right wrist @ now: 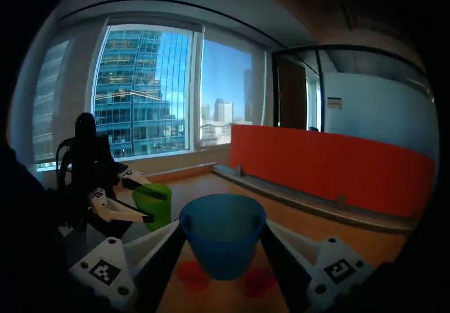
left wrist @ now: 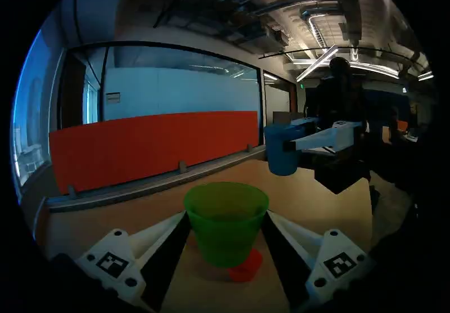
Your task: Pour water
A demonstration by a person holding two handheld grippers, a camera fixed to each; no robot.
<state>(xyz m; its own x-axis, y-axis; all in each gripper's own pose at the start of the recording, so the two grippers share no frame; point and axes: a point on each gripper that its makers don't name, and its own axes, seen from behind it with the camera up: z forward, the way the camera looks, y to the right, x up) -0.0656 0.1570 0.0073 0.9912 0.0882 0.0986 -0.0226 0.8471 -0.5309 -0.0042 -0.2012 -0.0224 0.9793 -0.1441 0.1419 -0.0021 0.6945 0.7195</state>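
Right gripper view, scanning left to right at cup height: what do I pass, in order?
green cup → blue cup → orange partition

Left gripper view:
- The green cup (left wrist: 226, 223) at 6 o'clock is translucent green.
- The left gripper (left wrist: 226, 216) has white fingers (left wrist: 152, 234) with black inner faces.
- Each finger carries a black-and-white square marker (left wrist: 112, 263), at 7 and 5 o'clock.
- A red spot (left wrist: 246, 268) shows on the tan, wood-toned table (left wrist: 315, 200).
- The partition (left wrist: 152, 144) at 9 o'clock is orange-red.

Right gripper view:
- The blue cup (right wrist: 223, 240) at 6 o'clock is mid-blue.
- The right gripper (right wrist: 223, 226) shows the same white and black, with the same square markers.
- Two red dots (right wrist: 193, 273) lie at 7 and 5 o'clock of the blue cup.
- The window (right wrist: 146, 93) at 10 o'clock shows blue sky and blue-grey towers.
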